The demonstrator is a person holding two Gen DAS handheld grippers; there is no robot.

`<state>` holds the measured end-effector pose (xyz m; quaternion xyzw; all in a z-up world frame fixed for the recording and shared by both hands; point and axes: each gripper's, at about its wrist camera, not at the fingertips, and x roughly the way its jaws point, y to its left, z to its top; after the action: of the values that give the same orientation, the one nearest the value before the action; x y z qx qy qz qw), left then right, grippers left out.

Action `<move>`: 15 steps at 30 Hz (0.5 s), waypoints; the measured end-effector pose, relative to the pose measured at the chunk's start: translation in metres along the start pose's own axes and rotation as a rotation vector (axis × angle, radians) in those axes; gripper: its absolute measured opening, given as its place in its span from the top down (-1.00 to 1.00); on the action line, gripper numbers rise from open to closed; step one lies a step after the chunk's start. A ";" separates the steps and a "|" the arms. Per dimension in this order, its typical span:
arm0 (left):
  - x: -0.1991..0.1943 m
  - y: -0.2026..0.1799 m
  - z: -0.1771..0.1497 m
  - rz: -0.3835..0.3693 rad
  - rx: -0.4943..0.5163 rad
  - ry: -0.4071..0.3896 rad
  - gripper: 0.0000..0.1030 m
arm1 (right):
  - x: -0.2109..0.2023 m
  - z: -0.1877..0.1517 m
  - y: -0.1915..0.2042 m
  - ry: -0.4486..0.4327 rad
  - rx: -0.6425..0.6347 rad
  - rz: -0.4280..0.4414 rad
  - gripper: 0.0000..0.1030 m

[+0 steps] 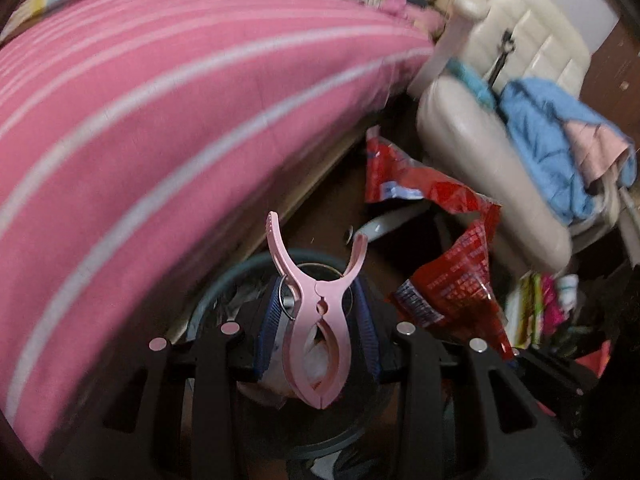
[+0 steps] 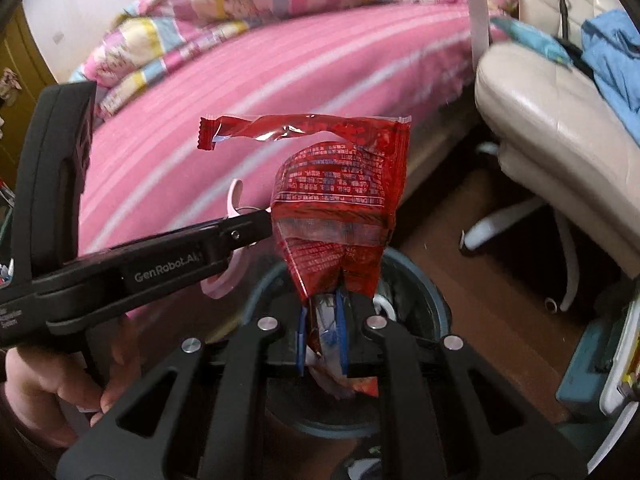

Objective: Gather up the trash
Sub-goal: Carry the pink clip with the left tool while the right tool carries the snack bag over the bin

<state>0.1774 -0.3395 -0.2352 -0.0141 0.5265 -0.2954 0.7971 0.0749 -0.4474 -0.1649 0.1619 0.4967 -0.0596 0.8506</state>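
Note:
My left gripper [image 1: 316, 312] is shut on a pink plastic clothes peg [image 1: 316, 320] and holds it above a round dark bin [image 1: 240, 276] on the floor. My right gripper [image 2: 323, 328] is shut on a red snack wrapper [image 2: 340, 208] that stands up from the fingers over the same bin [image 2: 420, 292]. The wrapper also shows in the left wrist view [image 1: 448, 280], to the right of the peg. The left gripper's black body crosses the right wrist view, with the peg [image 2: 234, 200] partly hidden behind it.
A bed with a pink striped sheet [image 1: 160, 120] fills the left. A cream office chair [image 2: 552, 128] piled with blue clothes [image 1: 552, 136] stands on the right, its white base on the brown floor [image 2: 480, 272]. Colourful clutter [image 1: 540, 304] lies at the right.

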 end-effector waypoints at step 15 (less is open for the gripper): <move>0.095 0.015 -0.040 0.102 -0.033 0.268 0.32 | 0.085 -0.037 -0.023 0.388 0.064 -0.020 0.73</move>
<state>0.1764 -0.3617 -0.3367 0.0391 0.6330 -0.2453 0.7332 0.0809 -0.4520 -0.2600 0.1922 0.6508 -0.0514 0.7327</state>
